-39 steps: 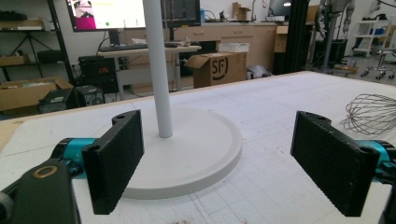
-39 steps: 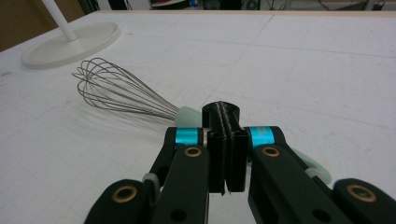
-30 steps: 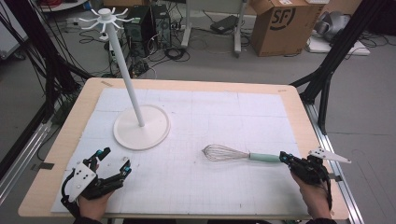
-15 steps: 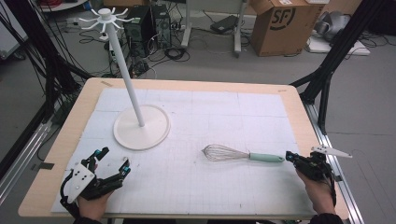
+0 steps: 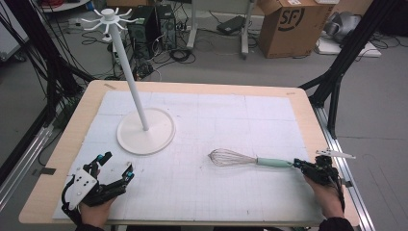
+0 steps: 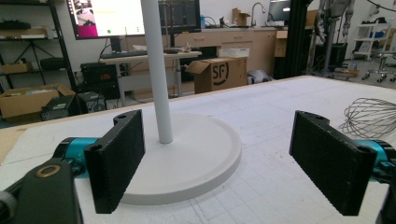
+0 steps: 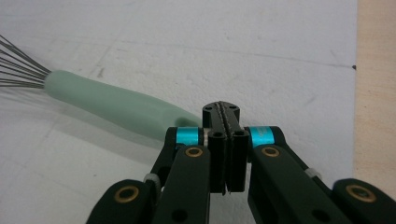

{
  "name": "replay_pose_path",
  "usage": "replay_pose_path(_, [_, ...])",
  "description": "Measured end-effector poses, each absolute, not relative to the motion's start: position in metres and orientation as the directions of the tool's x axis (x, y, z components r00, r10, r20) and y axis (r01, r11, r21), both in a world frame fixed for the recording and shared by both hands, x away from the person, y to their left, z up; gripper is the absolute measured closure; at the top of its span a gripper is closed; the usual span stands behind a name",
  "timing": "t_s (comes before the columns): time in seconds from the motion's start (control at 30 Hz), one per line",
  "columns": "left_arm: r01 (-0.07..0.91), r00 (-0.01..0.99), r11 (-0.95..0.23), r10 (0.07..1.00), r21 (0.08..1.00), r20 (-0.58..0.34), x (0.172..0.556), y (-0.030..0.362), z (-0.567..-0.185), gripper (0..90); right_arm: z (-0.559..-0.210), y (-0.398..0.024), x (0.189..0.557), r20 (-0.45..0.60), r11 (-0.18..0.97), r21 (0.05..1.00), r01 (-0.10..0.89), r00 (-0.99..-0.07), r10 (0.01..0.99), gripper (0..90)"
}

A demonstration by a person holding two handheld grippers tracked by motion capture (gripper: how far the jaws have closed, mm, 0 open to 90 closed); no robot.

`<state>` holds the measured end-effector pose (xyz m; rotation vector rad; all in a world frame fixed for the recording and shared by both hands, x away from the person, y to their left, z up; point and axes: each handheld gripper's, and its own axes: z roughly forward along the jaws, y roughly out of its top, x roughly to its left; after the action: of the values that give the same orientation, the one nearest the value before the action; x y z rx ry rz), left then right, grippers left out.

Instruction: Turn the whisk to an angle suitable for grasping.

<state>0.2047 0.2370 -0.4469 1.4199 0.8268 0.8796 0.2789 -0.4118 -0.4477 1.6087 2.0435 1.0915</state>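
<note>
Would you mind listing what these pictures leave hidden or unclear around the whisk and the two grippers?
- Whisk handle end: in the right gripper view the shut right gripper covers it, so contact cannot be told; in the high view it is too small.
- Whisk wires: cut off by the left edge of the right gripper view and the right edge of the left gripper view.
- White stand top: cut off by the upper edge of the left gripper view.

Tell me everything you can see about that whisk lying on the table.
The whisk lies flat on the white gridded mat, right of the white stand's round base. Its thin silvery wire loops form a balloon head pointing left; its handle is smooth, pale mint green, plastic or silicone by its look, and points right. The right gripper, jaws shut together, sits at the handle's end without clamping it; whether they touch is unclear.
</note>
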Motion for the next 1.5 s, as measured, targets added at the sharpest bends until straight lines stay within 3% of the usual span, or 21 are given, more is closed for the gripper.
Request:
replay_pose_path(0.73, [-0.015, 0.458, -0.039, 0.888, 0.999, 0.041, 0.204, 0.236, -0.447, 19.0, -0.453, -0.404, 0.282, 0.155, 0.115, 0.708, 0.697, -0.312, 0.937, 89.8])
replay_pose_path(1.5, [-0.020, 0.459, -0.033, 0.888, 0.999, 0.038, 0.204, 0.236, -0.446, 19.0, -0.453, -0.357, 0.293, 0.107, 0.213, 0.712, 0.669, -0.403, 0.909, 89.8])
